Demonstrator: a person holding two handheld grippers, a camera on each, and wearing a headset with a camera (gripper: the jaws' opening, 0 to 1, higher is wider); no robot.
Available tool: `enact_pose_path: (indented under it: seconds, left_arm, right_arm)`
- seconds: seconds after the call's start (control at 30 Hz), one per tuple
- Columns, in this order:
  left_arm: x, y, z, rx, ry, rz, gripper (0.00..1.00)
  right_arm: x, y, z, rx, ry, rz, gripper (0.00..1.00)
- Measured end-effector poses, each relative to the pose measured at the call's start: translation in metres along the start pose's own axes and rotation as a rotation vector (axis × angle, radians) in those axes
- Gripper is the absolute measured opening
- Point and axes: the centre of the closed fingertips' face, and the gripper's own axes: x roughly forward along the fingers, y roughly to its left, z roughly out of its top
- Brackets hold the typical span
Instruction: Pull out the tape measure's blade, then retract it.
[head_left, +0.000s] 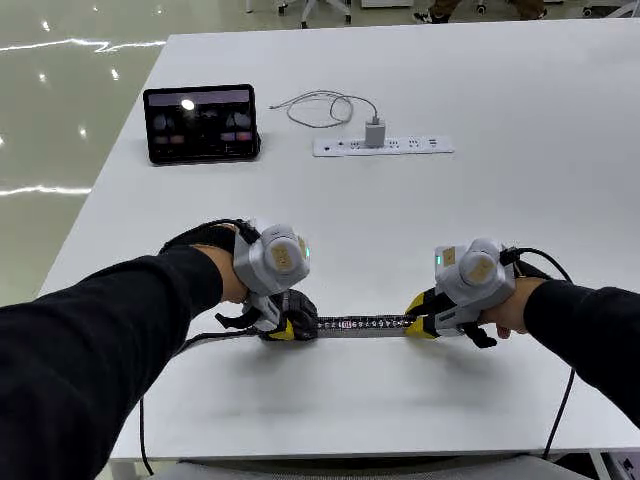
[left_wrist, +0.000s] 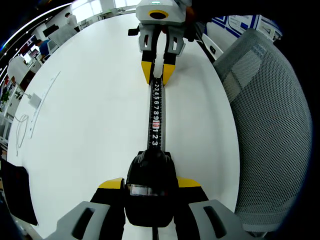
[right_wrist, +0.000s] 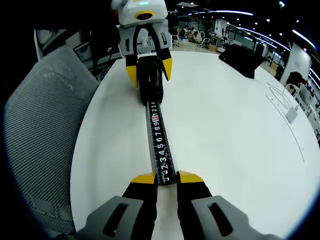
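Left gripper (left_wrist: 150, 183) is clamped on case (left_wrist: 149, 197), jaws pinching both flanks, which anchors the body against the pull. Right gripper (right_wrist: 167, 178) is closed on blade (right_wrist: 159, 137) tip, directly opposite, so tension runs straight between them. Short length is out, lying flat on table (head_left: 450, 230) between the two. Case: black, rounded, looks rubbery, probably grippy. Blade: thin dark strip, white numerals, one red mark; likely springy, will snap back if let go. Table: white, smooth, matte. Mesh chair (left_wrist: 270, 125) is beside both grippers. Tablet (head_left: 202, 123) and power strip (head_left: 383, 146) sit well beyond them.
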Motion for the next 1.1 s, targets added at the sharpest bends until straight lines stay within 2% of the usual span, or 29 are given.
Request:
enact_pose_path:
  seconds: [1.1]
  left_arm:
    - [0.000,-0.002,0.001,0.002,0.001,-0.009,0.33]
  right_arm:
    - [-0.012,-0.001,-0.014,0.018,0.009,-0.006,0.09]
